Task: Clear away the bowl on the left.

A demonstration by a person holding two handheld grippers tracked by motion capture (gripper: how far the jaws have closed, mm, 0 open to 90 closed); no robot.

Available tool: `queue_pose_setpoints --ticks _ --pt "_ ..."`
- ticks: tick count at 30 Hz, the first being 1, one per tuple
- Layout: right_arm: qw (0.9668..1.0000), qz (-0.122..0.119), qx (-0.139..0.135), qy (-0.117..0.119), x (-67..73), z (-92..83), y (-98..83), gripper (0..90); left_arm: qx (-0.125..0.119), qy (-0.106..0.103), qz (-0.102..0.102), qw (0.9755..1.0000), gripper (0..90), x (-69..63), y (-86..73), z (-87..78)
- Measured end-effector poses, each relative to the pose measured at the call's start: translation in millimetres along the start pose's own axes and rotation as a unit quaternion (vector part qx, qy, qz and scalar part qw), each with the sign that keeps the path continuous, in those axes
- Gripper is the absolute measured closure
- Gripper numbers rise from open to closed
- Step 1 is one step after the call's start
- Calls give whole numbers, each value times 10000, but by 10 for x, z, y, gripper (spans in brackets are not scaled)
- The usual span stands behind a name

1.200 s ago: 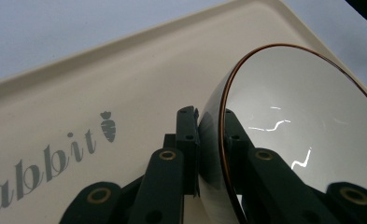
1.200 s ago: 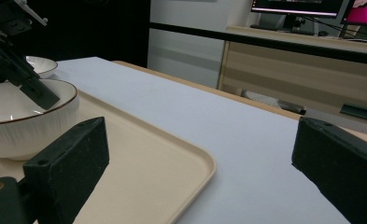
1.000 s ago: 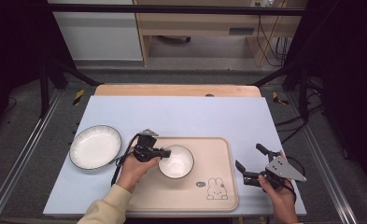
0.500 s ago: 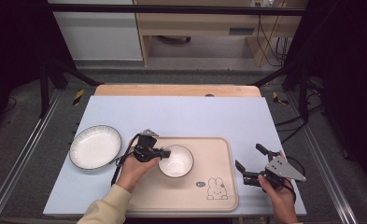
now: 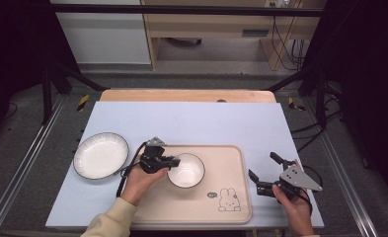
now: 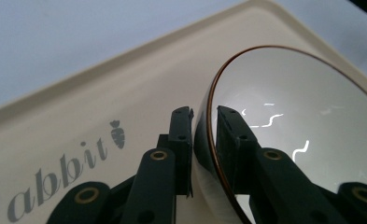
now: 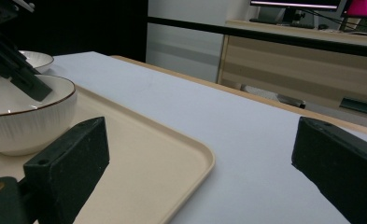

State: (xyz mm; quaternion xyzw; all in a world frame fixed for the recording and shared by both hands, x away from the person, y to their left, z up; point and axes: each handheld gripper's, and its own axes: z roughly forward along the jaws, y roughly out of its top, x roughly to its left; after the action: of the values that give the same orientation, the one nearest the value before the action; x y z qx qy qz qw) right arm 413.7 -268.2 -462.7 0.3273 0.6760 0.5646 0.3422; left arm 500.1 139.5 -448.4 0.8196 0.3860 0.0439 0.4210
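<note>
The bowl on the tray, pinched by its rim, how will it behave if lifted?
The bowl looks like glazed ceramic: probably rigid, breakable, fairly heavy. The left hand-held gripper pinches only one rim edge, so it may tilt or slip on that glossy surface.

A bowl (image 5: 185, 170) sits on the tray (image 5: 231, 160) at the table's (image 5: 191, 118) near edge — a plate (image 5: 100, 155) lies left of the tray, a desk (image 5: 216, 24) stands behind the table.
</note>
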Motion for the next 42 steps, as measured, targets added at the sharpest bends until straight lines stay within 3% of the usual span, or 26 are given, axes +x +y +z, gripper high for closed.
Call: queue_pose_setpoints --ticks 12,17,25,28,32,36,42 --pt "10000 1 73 -35 14 32 -12 42 -464 263 463 9975 550 -20 54 -114" --pt "9999 38 88 -33 8 49 -20 42 -685 217 475 9963 382 -39 68 -133" --pt "10000 55 17 -52 13 1 -10 41 -964 53 872 9915 102 -178 42 -208" --pt "10000 57 -62 -53 28 -26 23 41 -1114 155 932 9893 89 -228 6 -261" --pt "9999 33 -102 -42 46 -53 38 41 -1215 16 983 9877 70 -221 -35 -356" --pt "9999 61 -109 -51 37 -44 38 41 -1385 -52 1039 9849 69 -153 -59 -475" --pt "9999 51 -110 -65 30 -46 40 41 -1509 -11 1047 9830 58 -61 -86 -598"
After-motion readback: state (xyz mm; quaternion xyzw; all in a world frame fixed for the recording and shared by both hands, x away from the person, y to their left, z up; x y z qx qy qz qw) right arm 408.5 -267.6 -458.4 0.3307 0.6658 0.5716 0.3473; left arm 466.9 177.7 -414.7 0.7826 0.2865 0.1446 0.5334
